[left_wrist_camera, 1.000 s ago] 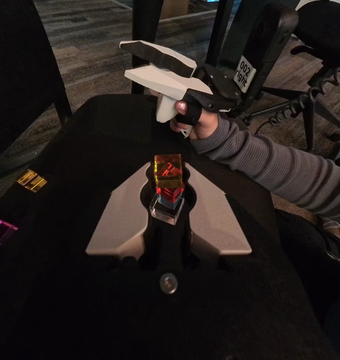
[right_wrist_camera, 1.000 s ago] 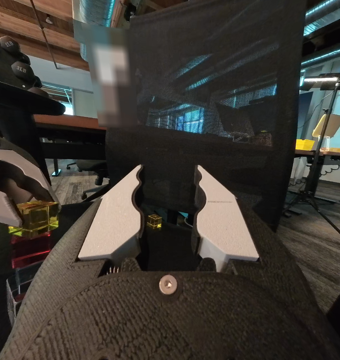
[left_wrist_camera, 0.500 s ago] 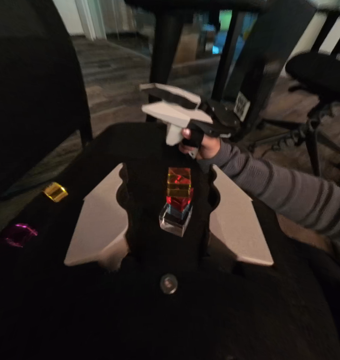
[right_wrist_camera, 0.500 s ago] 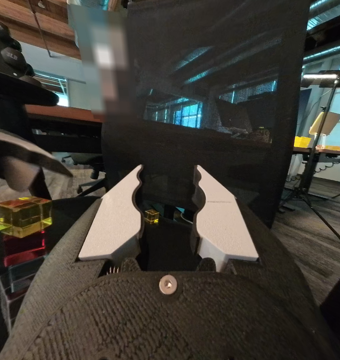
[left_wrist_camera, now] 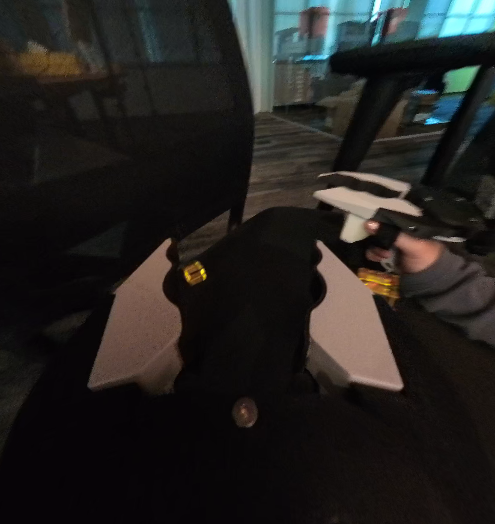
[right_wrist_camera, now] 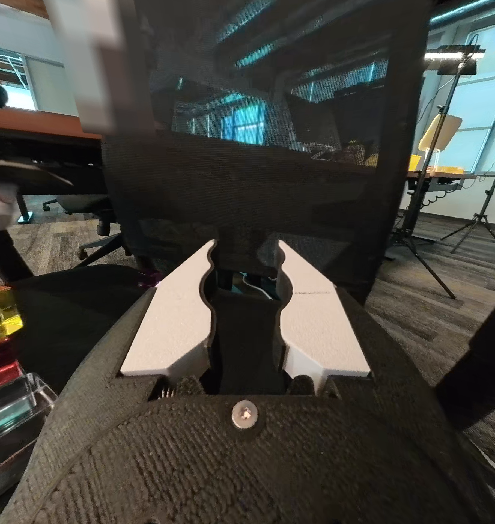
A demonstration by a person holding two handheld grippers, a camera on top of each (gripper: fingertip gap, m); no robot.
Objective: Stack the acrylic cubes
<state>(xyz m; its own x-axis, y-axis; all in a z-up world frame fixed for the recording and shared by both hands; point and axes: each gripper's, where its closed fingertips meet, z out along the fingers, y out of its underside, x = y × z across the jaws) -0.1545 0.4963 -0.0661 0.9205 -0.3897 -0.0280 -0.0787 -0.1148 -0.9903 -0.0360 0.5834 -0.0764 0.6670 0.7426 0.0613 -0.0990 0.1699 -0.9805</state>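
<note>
Your left gripper (left_wrist_camera: 243, 249) is spread wide with nothing between its fingers; it hangs above the black chair seat (left_wrist_camera: 269, 283), and a small yellow cube (left_wrist_camera: 195, 271) lies on the seat just inside the left fingertip, not touched by it. Your right gripper (right_wrist_camera: 246, 246) is partly open and also empty, pointing at the mesh chair back (right_wrist_camera: 269, 170).

The stack of blocks (right_wrist_camera: 2, 340) stands just to the left of your right gripper: a yellow block on top, a red one under it, and clear ones at the bottom. In the left wrist view only its yellow top (left_wrist_camera: 378, 283) shows, right under your right hand (left_wrist_camera: 410, 252) and sleeve.

That closeness looks like the main danger. A drop or sideways swing of the right wrist or sleeve could clip the top block and topple the stack, and the padded seat is probably a soft, unsteady base, so pressing on it may tilt the blocks too.

The left wrist view is blurred, so judging the small yellow cube's position is harder; a fingertip could nudge it off the seat edge. A purple block (right_wrist_camera: 148, 278) near the seat's far edge could be knocked off the same way.
</note>
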